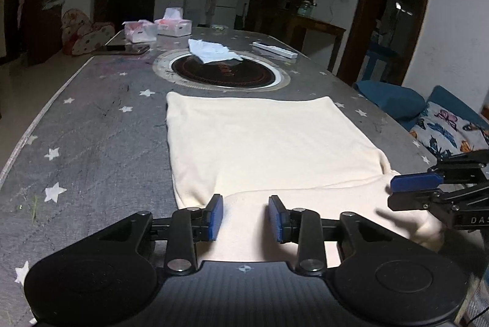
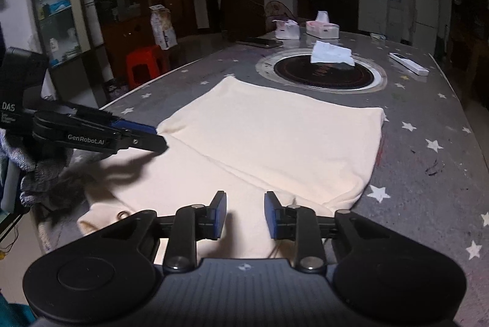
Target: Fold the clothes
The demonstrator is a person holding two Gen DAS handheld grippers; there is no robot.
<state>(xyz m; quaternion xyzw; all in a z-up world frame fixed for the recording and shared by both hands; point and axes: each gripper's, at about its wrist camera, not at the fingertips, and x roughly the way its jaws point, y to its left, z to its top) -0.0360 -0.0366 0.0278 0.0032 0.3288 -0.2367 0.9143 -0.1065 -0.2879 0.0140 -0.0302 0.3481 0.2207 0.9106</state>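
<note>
A cream garment [image 1: 259,143] [image 2: 275,137] lies flat on the grey star-patterned table [image 1: 91,143] [image 2: 428,174], with one layer folded over another near the front edge. My left gripper [image 1: 246,217] hovers open just above its near left part, nothing between the fingers. In the right wrist view the left gripper [image 2: 146,137] shows side-on at the garment's left edge. My right gripper [image 2: 246,214] is open over the near right part, also holding nothing. Seen from the left wrist, the right gripper [image 1: 415,189] sits at the garment's right corner.
Beyond the garment is a round black hotplate [image 1: 223,72] [image 2: 324,72] set into the table, with a crumpled white cloth [image 1: 214,52] on it. Tissue boxes [image 1: 156,27], a dark phone [image 1: 128,48] and a white remote [image 1: 275,49] lie farther back. A blue chair with a butterfly cushion [image 1: 446,128] stands to the right.
</note>
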